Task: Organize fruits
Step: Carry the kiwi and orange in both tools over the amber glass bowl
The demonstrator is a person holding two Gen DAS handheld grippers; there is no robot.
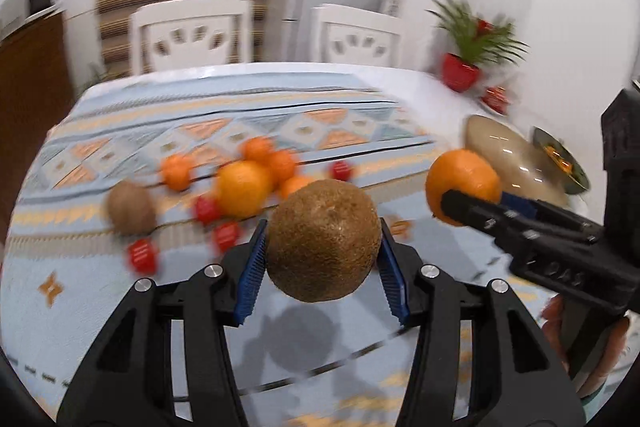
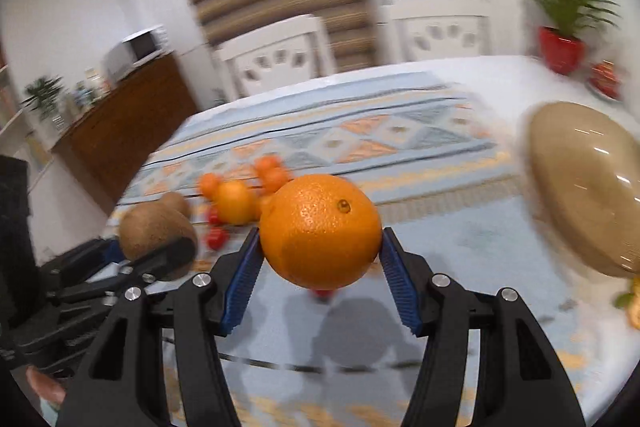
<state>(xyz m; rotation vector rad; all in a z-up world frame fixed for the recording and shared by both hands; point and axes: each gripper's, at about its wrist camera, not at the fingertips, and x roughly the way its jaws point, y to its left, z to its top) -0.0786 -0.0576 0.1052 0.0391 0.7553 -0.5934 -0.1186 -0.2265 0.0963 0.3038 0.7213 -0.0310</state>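
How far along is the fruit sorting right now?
Little looks done: the beige bowl shows no fruit inside. In hand: the left gripper holds a kiwi and the right gripper an orange, both lifted. Left: another kiwi, several oranges and small red fruits on the tablecloth.

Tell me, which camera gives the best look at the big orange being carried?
The right wrist view. There the orange fills the centre, sharp, clamped between the blue pads of the right hand-held gripper. The left wrist view shows the same orange only from the side, smaller, at the right, partly covered by a black finger.
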